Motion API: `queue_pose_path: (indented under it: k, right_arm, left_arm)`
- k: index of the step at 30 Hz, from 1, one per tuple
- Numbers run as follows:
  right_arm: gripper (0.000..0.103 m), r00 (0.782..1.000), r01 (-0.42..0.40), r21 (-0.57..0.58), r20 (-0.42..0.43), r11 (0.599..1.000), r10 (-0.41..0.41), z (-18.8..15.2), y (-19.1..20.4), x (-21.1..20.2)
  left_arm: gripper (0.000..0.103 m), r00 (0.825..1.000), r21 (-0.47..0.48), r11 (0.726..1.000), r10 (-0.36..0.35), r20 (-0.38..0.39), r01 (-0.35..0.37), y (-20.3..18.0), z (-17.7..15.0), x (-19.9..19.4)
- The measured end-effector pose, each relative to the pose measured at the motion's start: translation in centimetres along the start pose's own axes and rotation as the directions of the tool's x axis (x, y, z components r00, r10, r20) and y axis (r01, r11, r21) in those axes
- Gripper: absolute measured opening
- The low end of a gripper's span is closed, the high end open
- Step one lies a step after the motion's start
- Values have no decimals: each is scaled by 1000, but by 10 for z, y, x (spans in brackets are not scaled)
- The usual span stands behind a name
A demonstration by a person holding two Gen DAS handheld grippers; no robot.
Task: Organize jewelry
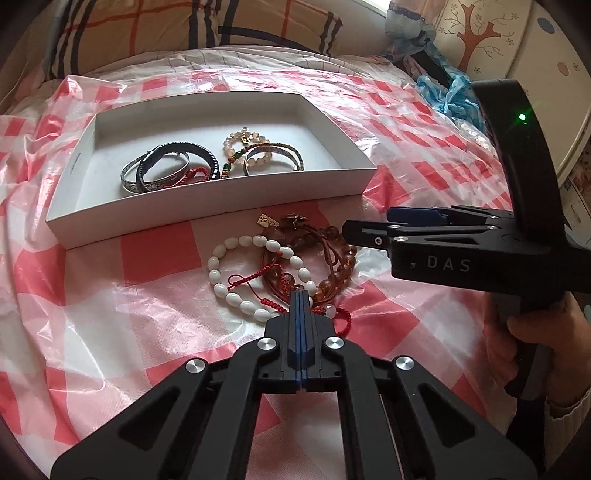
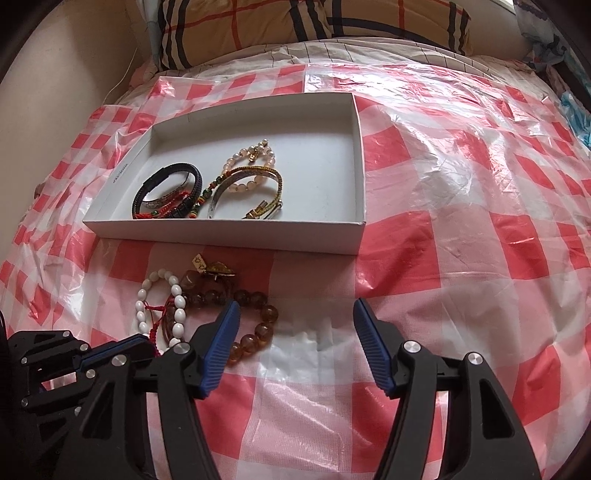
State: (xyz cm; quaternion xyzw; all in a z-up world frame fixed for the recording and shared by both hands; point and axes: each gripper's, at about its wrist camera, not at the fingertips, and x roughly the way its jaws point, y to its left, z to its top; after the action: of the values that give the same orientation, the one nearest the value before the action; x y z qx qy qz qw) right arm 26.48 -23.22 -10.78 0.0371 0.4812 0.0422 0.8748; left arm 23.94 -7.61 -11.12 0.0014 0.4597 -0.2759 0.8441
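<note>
A white shallow box (image 1: 207, 206) (image 2: 229, 232) lies on the bed and holds several bracelets (image 1: 173, 168) (image 2: 207, 184). In front of it lies a tangled pile: a white oval-bead bracelet (image 1: 236, 291) (image 2: 177, 306), a brown bead bracelet (image 1: 343, 266) (image 2: 262, 328) and a red cord bracelet (image 1: 273, 302). My left gripper (image 1: 301, 295) is shut, its tips at the near edge of the pile on the red cord; whether it pinches the cord is hidden. It shows at lower left in the right wrist view (image 2: 122, 347). My right gripper (image 2: 295, 314) is open and empty, right of the pile.
A red-and-white checked plastic sheet (image 2: 443, 258) covers the bed. A plaid pillow (image 2: 295, 26) lies behind the box. A blue plastic bag (image 1: 447, 88) sits at the far right. My right gripper's body (image 1: 461, 254) hangs beside the pile.
</note>
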Motion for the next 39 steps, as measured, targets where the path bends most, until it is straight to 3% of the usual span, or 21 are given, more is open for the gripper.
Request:
queue_pose_path:
  k: [6,15,17,19,22,24,29,32,33,34,36,38,39]
  right_arm:
    - [62,1000,0,-42,2,999,0,-1,8,1]
    - [61,997,56,-197,62,979,-44,4,43,15]
    - [51,996,71,-239,68,969,-56,5,51,21]
    - [34,997,73,-251,49,965,-63,4,53,23]
    - [11,1000,28,-187,4,982,-28,4,37,18]
    - [5,1000,-2,-122,-5,993,1,3,22,11]
    - [5,999,-48,-4,10,999,48,-1,-10,-10]
    - [5,997,-71,31,12,997,70,2,-16,-11]
    - [5,998,-66,26,12,997,66,2,-15,-12]
    - [5,998,-64,22,12,998,64,2,-14,-12]
    - [5,998,-66,21,6,998,65,2,-13,-10]
    - [14,998,-60,18,-8,998,61,2,-12,-7]
    - [39,999,-53,15,-9,998,53,2,-12,-6]
  left_arm:
    - [0,1000,53,999,-11,24,10,5,2,-30]
    - [1,1000,-16,1000,-1,4,1,30,2,-32]
    - [1,1000,-7,1000,0,-2,0,29,1,-30]
    - [1,1000,1,1000,7,-5,-7,27,1,-29]
    - [1,1000,2,1000,4,-10,-4,27,1,-28]
    - [1,1000,12,1000,-5,-21,6,24,1,-25]
    - [8,999,61,998,-17,-29,19,7,1,-15]
    - [27,1000,49,999,-14,-9,14,0,3,-9]
    - [40,1000,48,999,-6,-3,6,-2,4,-6]
    - [46,1000,53,999,5,-1,-5,-4,4,-4]
    - [46,1000,62,998,18,-9,-18,-8,5,2]
    - [48,999,65,997,38,-9,-37,-10,6,5]
    - [49,999,65,997,52,-2,-51,-11,7,5]
